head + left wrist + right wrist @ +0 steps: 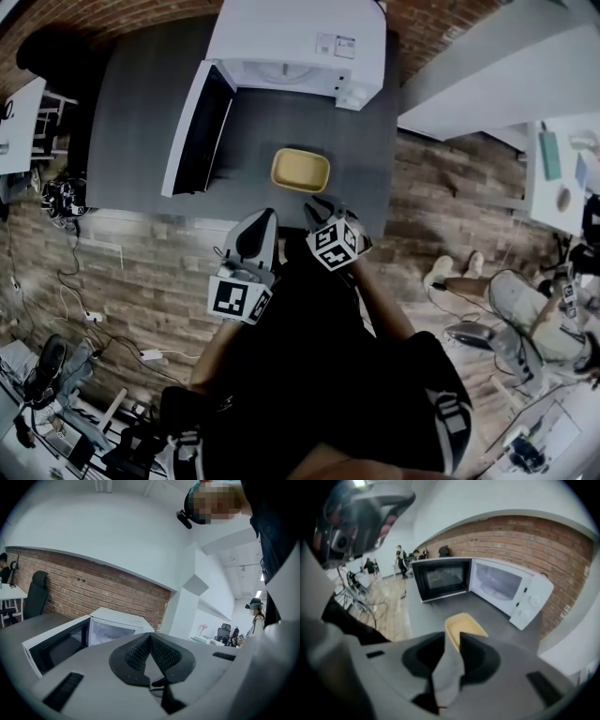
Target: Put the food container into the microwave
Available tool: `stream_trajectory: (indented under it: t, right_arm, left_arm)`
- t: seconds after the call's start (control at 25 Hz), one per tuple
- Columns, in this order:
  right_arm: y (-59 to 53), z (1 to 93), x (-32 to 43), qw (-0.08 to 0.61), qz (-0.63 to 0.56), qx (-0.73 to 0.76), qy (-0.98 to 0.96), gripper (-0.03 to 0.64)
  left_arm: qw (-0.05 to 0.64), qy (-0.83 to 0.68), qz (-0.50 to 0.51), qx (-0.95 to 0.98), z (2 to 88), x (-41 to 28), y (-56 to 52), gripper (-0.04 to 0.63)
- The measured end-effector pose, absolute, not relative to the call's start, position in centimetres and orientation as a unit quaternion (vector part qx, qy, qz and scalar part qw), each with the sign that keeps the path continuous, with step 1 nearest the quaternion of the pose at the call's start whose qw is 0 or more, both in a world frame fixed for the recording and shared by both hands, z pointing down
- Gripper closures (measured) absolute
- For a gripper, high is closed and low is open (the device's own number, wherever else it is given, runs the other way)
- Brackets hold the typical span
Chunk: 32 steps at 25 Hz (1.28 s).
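On the dark grey tabletop (pixel 141 112), a shallow yellow rectangular food container (pixel 300 170) sat empty in front of the white microwave oven (pixel 300 37), whose black-windowed door (pixel 197 131) stood swung wide open to the left. Just short of the container's near edge, the right gripper (pixel 322 204) pointed toward it with its jaws a narrow slit apart and nothing clamped between them. The left gripper (pixel 267 216) hovered beside it over the table's front edge, jaws pressed together at the tips and holding nothing.
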State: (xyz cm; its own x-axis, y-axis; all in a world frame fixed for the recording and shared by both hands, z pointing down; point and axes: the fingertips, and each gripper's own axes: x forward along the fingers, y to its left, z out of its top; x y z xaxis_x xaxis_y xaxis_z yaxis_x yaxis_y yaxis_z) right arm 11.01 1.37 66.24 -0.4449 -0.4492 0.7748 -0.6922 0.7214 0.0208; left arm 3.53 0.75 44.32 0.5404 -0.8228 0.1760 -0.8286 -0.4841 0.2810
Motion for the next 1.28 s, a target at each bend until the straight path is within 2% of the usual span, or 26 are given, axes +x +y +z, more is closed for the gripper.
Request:
stream_trajectory:
  t: [0.04,0.2,0.52,0.84,1.04,1.28]
  right_arm:
    - [1.3,67.4,11.0,0.429,0.141,0.327,-0.830,0.494]
    - [0.9,71.4,11.0,0.518,0.100,0.271,-0.805,0.494]
    - [-0.1,77.0,11.0,0.608,0.058,0.218,-0.761,0.494]
    - [-0.9,79.1,10.8,0.629,0.069,0.197,-0.749,0.495]
    - [-1.1,79.4,10.6,0.636,0.066,0.187,-0.746,0.550]
    - [-1.3,79.1,10.1,0.634,0.069,0.178,-0.750,0.561]
  left_arm:
    - [0.168,-0.478,0.008,0.862,44.4,3.5,0.5,0.561]
    - [0.164,-0.466,0.004,0.870,44.4,3.5,-0.8,0.561]
    - [0.168,-0.440,0.006,0.882,44.4,2.9,-3.4,0.561]
    - [0.178,-0.431,0.005,0.884,44.7,1.7,-5.3,0.561]
    - [0.181,-0.426,0.006,0.887,44.8,1.2,-6.1,0.561]
    - [0.184,-0.421,0.002,0.888,44.8,0.7,-7.0,0.560]
